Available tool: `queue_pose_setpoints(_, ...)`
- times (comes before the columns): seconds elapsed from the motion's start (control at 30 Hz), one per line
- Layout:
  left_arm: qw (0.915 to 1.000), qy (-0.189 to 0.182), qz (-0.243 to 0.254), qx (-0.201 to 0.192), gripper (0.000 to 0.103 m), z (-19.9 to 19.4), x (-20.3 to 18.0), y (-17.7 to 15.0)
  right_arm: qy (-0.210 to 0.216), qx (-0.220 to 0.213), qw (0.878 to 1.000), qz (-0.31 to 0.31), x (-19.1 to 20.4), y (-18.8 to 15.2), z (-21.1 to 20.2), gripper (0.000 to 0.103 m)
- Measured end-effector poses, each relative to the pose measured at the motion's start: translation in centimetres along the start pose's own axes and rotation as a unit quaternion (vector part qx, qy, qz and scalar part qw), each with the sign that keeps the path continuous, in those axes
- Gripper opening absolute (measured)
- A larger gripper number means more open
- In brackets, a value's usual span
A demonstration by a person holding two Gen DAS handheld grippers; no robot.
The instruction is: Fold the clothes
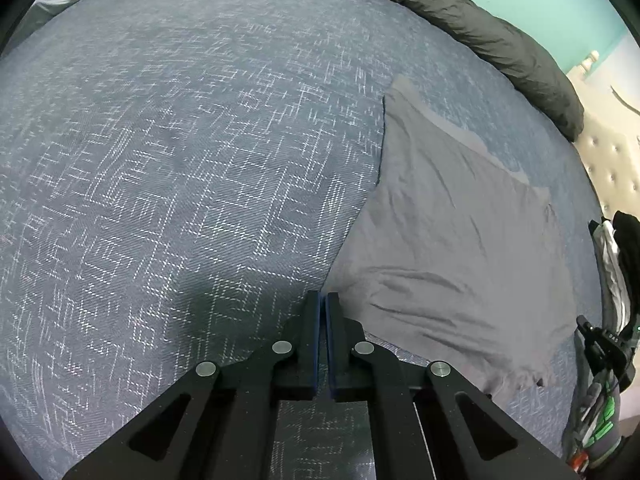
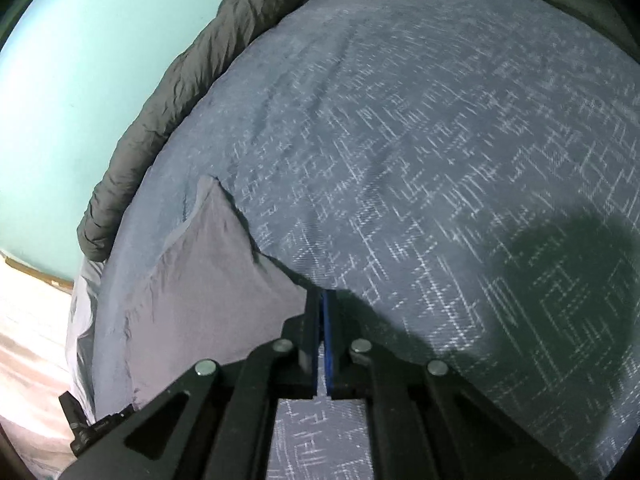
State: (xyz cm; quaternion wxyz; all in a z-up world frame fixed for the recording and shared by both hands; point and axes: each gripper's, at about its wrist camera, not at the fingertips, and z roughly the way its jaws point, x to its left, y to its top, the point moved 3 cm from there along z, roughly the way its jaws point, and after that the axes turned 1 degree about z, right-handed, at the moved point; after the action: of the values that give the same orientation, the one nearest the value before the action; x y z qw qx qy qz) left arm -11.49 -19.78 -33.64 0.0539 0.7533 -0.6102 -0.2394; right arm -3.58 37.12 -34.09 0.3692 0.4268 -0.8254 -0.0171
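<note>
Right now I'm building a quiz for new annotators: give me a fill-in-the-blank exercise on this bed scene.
1. The plain grey cloth garment lies on a blue patterned ____.
2. Both the left gripper and the right gripper are ____.
3. The rumpled dark grey quilt lies along the wall, whose colour is ____.

Missing words: bedspread; shut; turquoise

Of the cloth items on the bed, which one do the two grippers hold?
The light grey garment, plain and flat on the patterned bedspread. Left gripper and right gripper each pinch an edge; the dark rolled duvet lies untouched by the wall.
</note>
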Motion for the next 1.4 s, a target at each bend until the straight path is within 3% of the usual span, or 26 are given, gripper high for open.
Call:
queue_pose_setpoints(0.13,1.0000,-0.001,0.004,-0.001,0.002,-0.5,0.0,0.0,-0.002,0.004,1.000,-0.001,0.9,-0.1,0.7,0.001)
queue_pose_setpoints(0.4,1.0000,-0.005,0.005,-0.003,0.002,-1.0,0.0,-0.1,-0.053,0.011,0.997,-0.049,3.4,1.0,2.9,0.003)
queue_pose_setpoints(1.03,0.9997,-0.010,-0.010,-0.021,0.002,-2.8,0.6,-0.2,-0.046,-0.027,0.998,-0.031,2.8,1.4,1.0,0.003)
queue_pose_setpoints(1.2,0.9992,-0.021,0.012,-0.031,0.002,-4.2,-2.5,0.7,-0.038,-0.029,0.998,-0.032,2.6,1.1,0.2,0.003)
queue_pose_setpoints(1.4,0.9960,-0.046,0.069,-0.035,0.002,-5.4,-10.4,2.1,-0.034,-0.022,0.995,-0.093,3.6,0.5,-0.5,0.003)
